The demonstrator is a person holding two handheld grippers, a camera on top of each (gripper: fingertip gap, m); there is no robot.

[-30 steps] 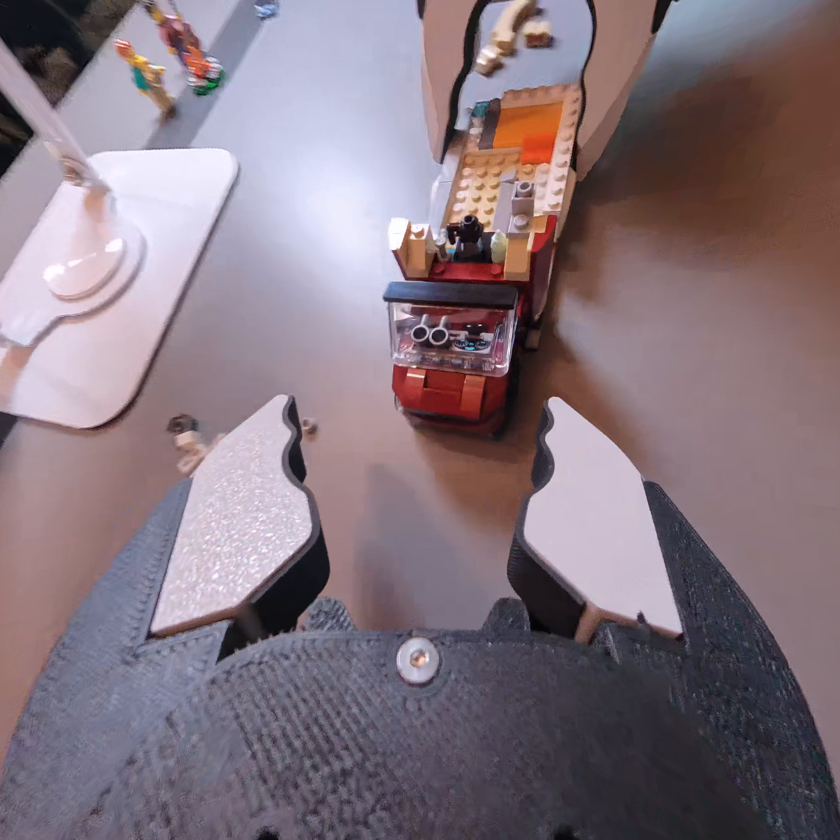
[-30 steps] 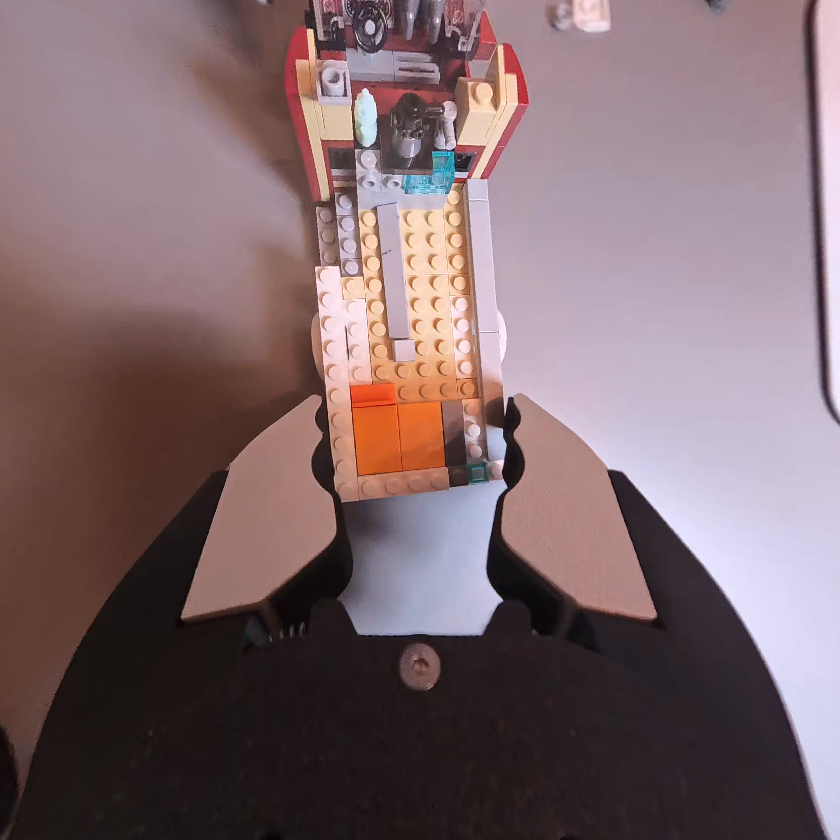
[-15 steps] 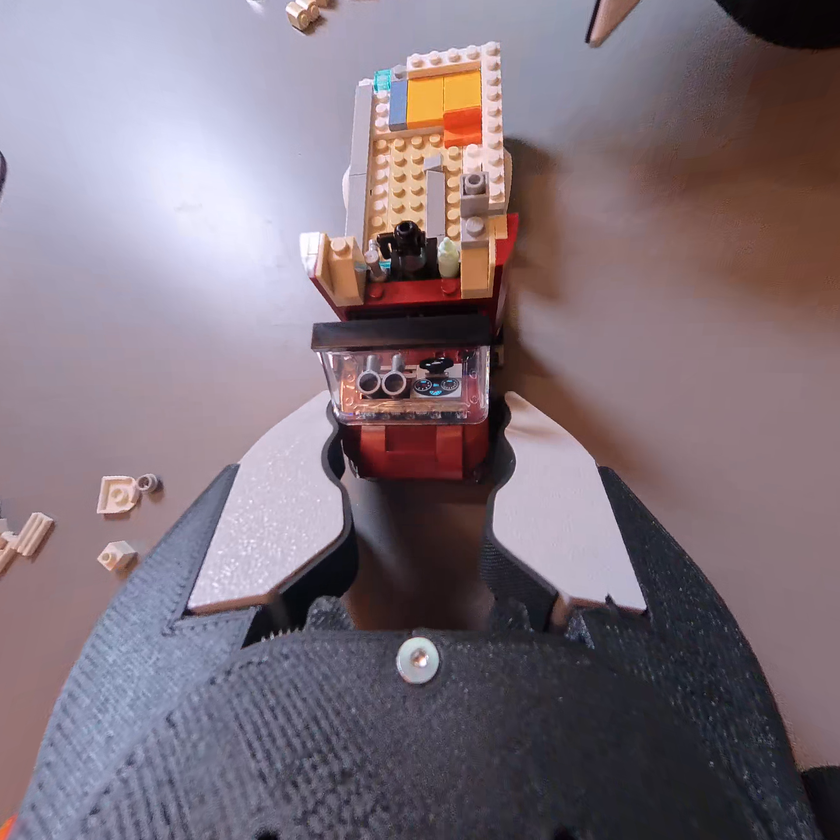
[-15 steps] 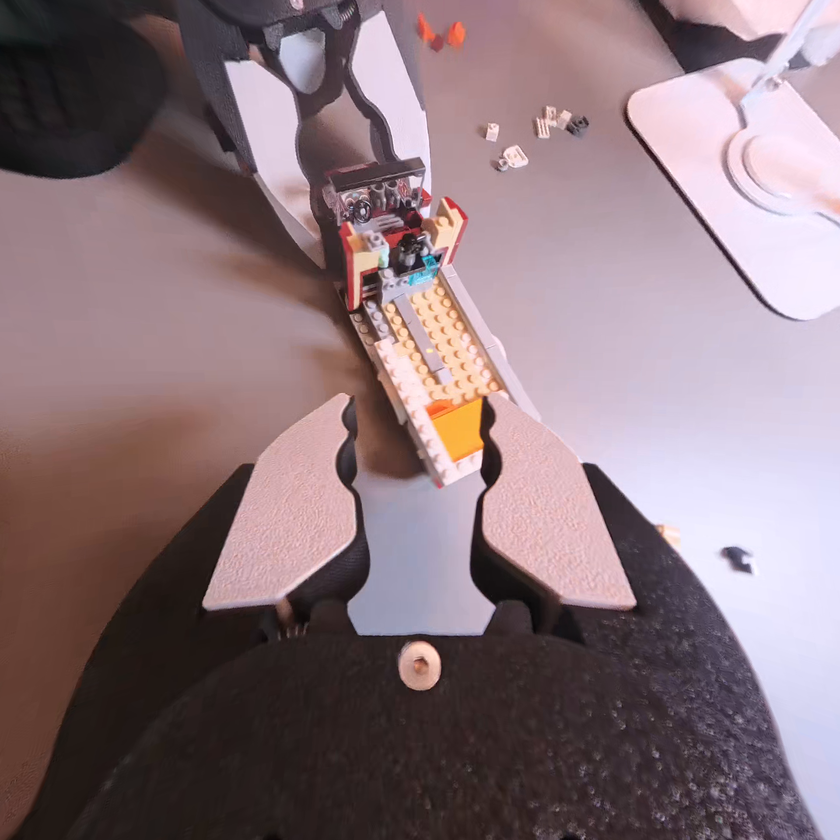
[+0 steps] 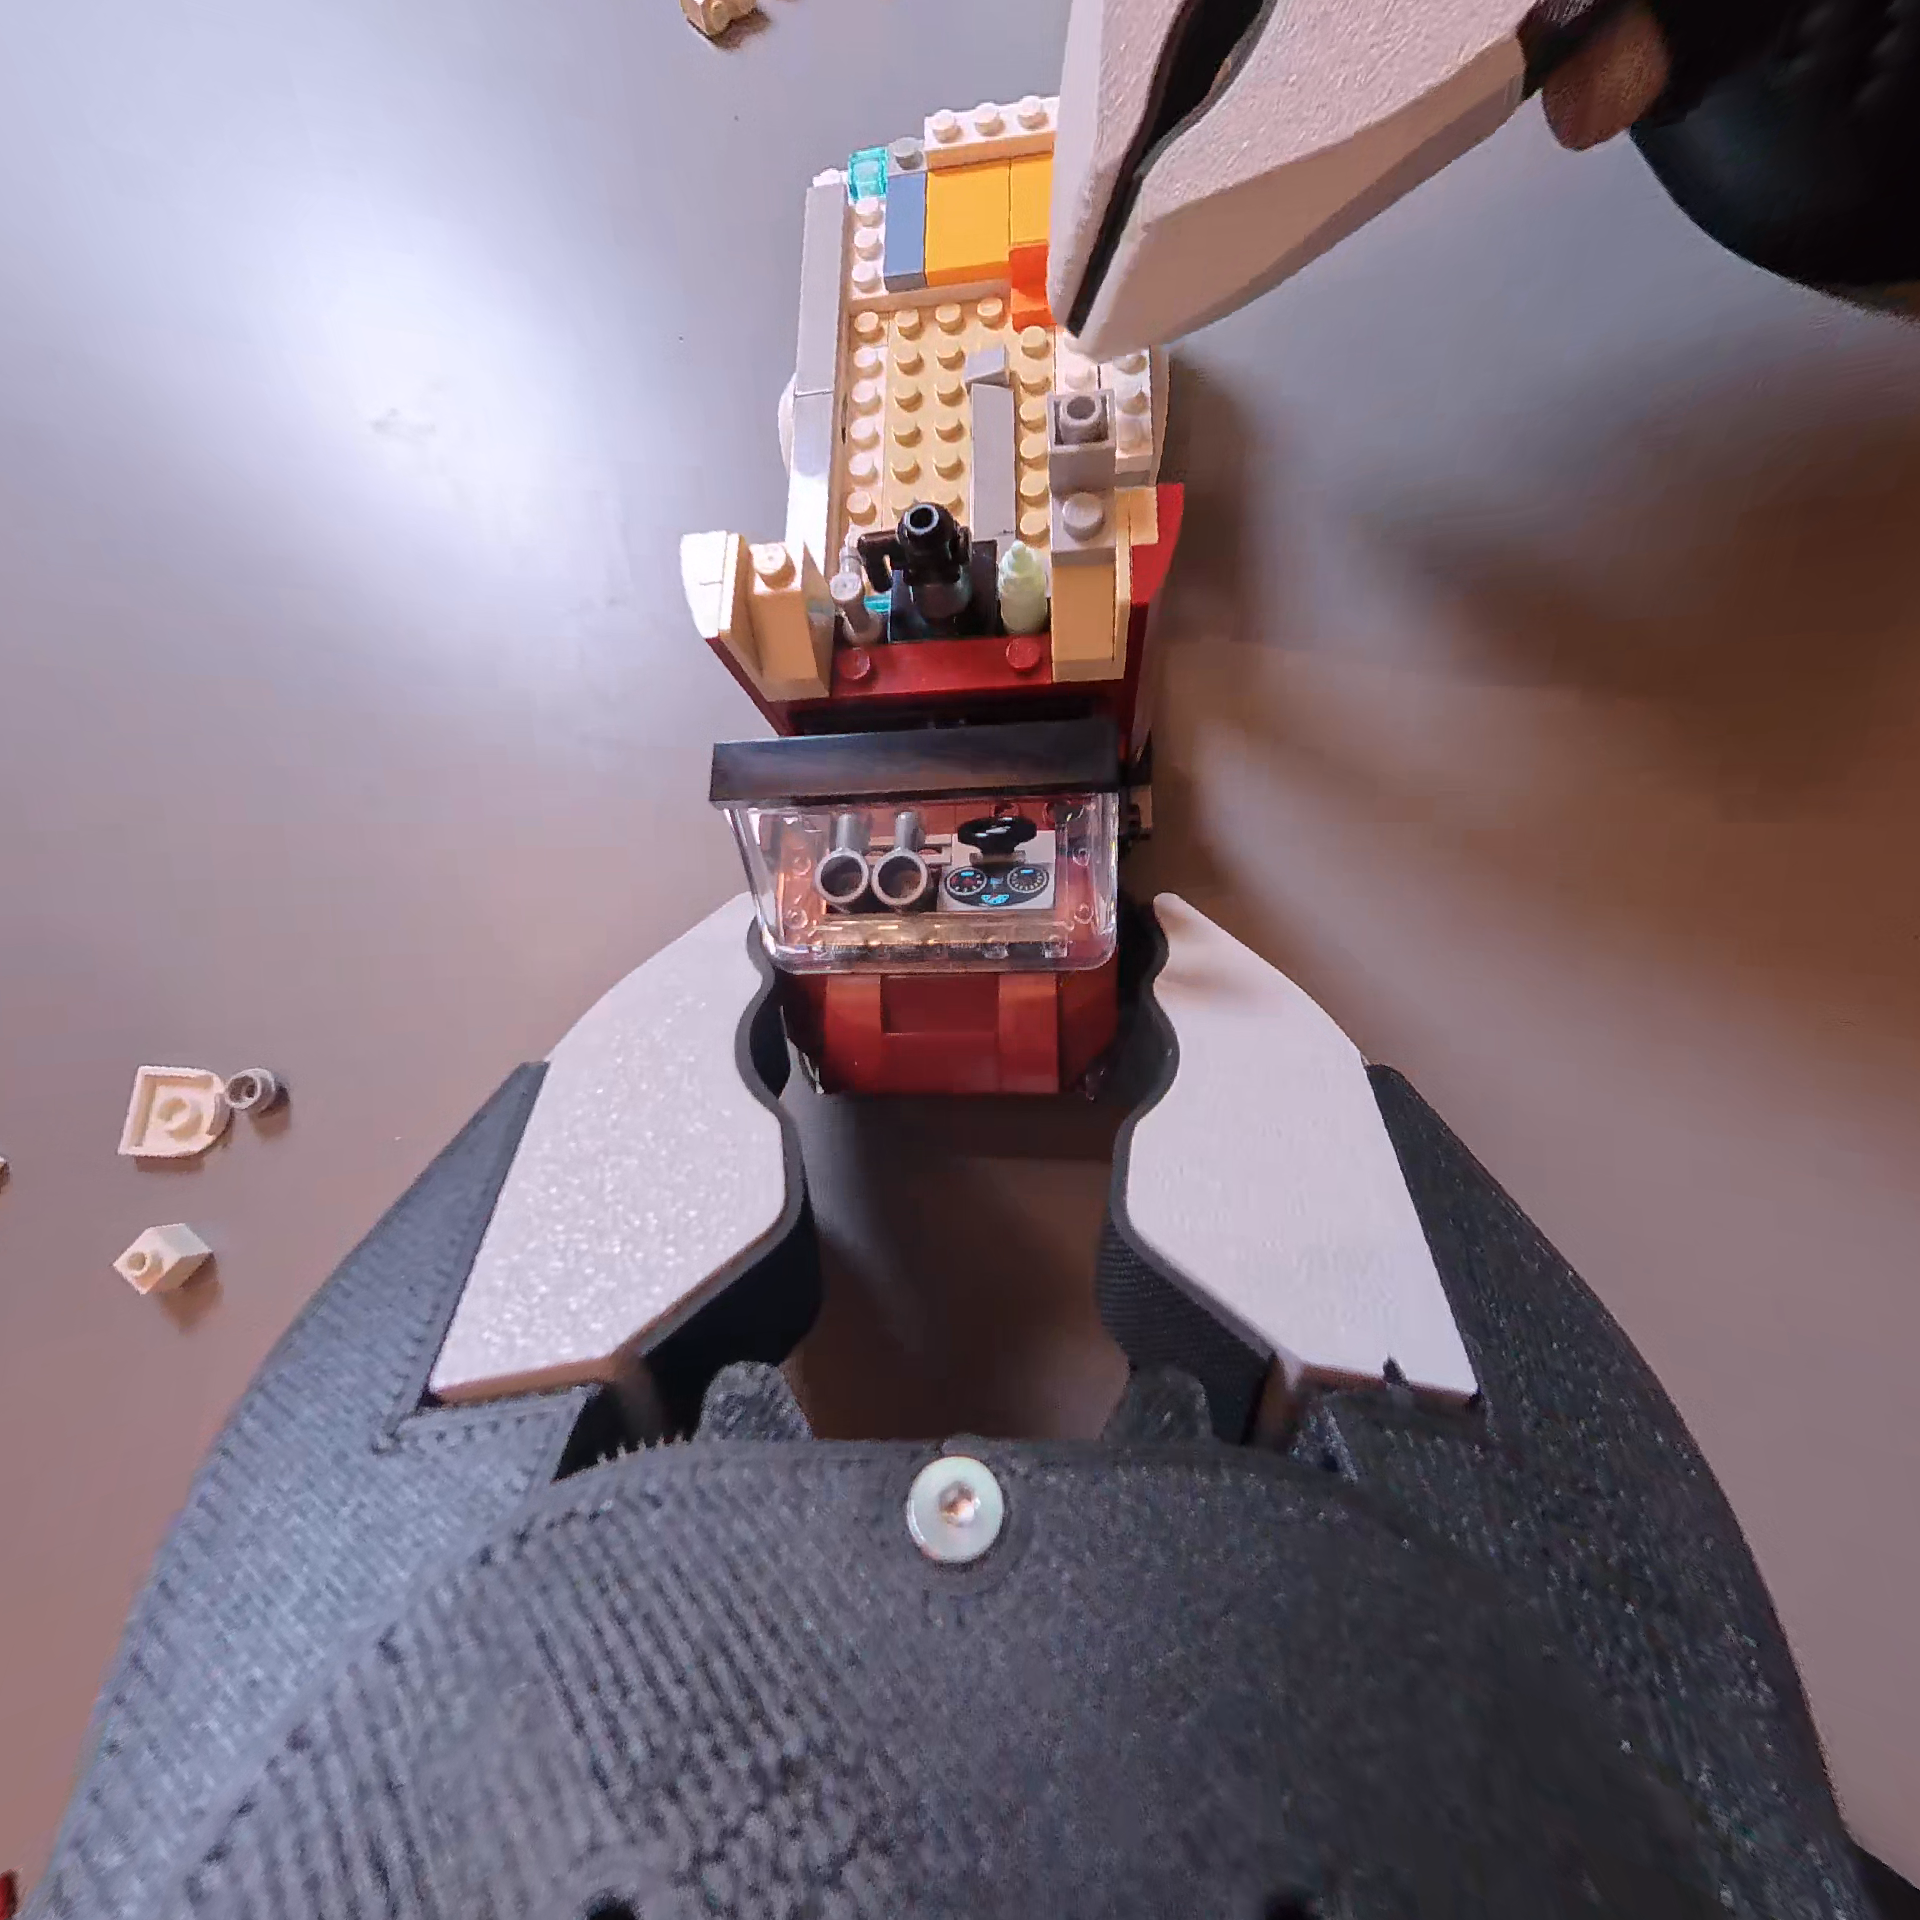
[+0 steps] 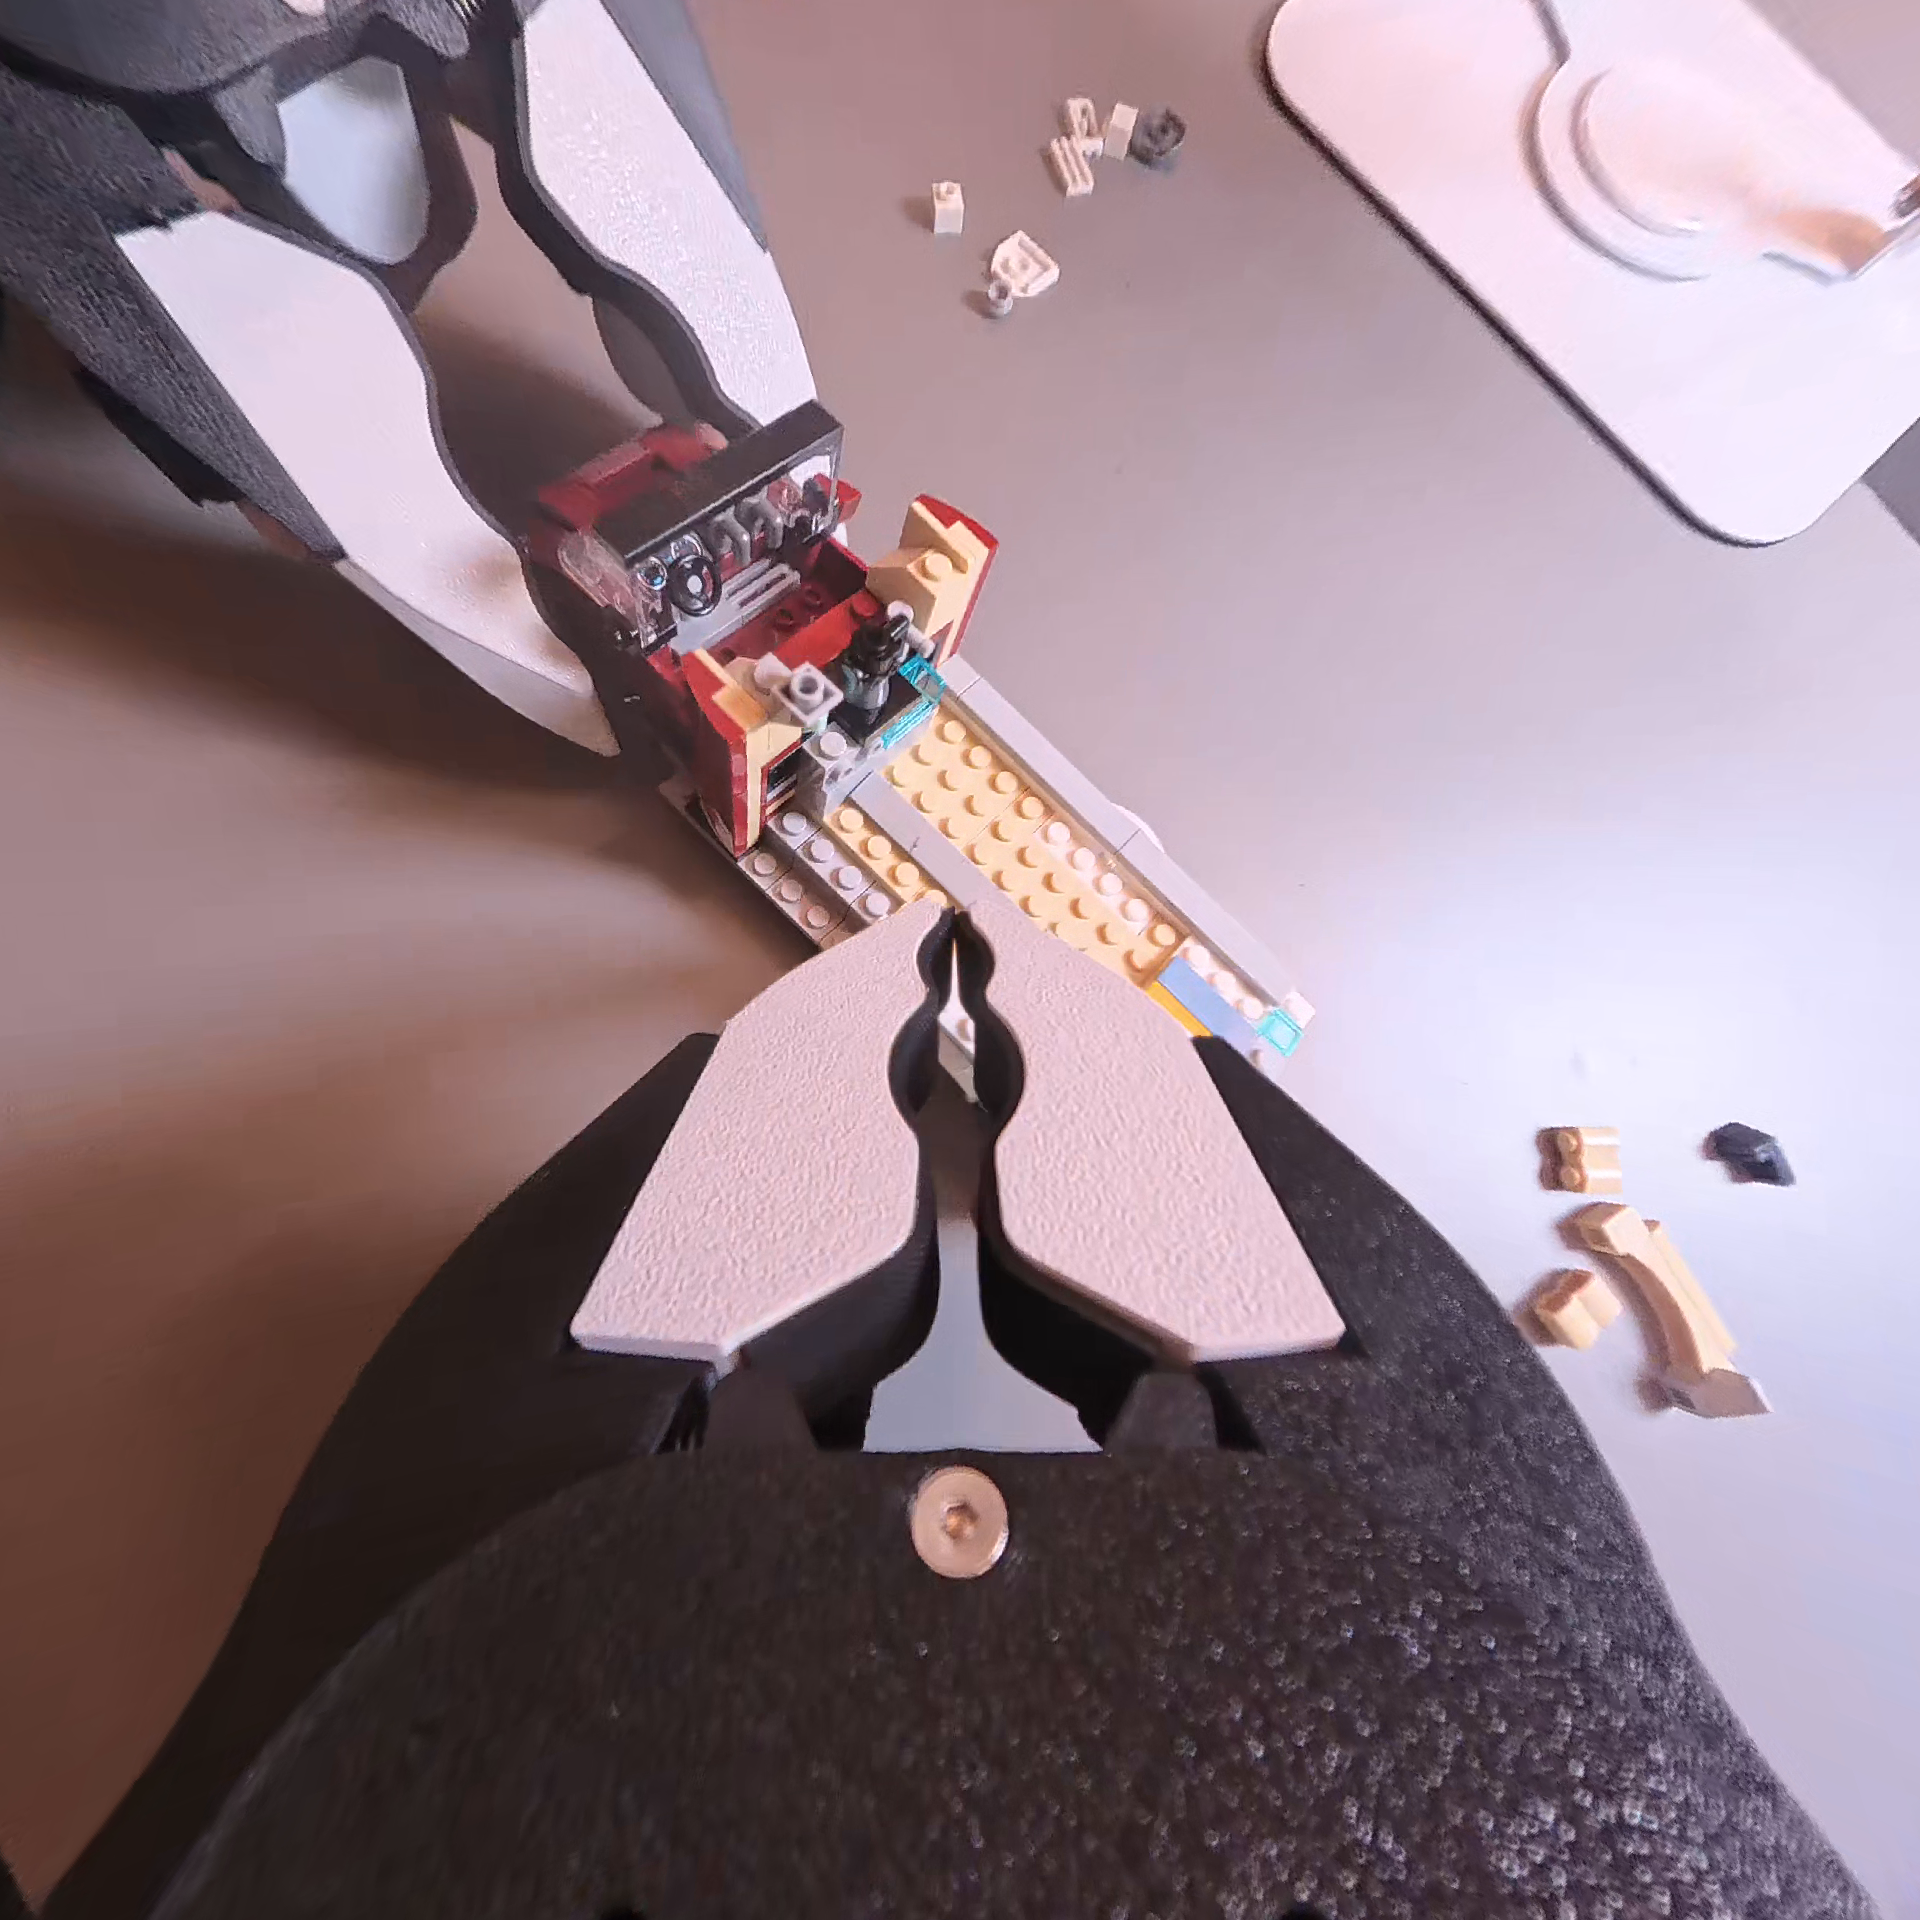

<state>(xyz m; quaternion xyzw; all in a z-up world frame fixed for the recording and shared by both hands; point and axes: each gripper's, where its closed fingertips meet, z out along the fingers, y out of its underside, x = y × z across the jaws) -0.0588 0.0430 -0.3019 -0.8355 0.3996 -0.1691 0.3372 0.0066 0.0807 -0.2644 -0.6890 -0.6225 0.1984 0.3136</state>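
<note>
Brick truck (image 5: 940,582), unfinished: dark red cab with clear windshield, black roof strip, steering wheel and two grey pipes inside; long tan studded bed behind, orange tiles at the far end. Stands upright on the grey desk (image 5: 312,520), centre of the left wrist frame, nose toward the lower edge. Cab clamped at both sides by left gripper (image 5: 948,997). Right gripper (image 6: 954,920) closed, tips over the bed's edge.

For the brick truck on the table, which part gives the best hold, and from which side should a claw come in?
Probably the dark red cab of the truck, taken from the front end across its width. Its flat, parallel sides suit the pads, and it is narrower and sturdier than the studded bed. The left claw already straddles it this way, pads against both sides.
</note>
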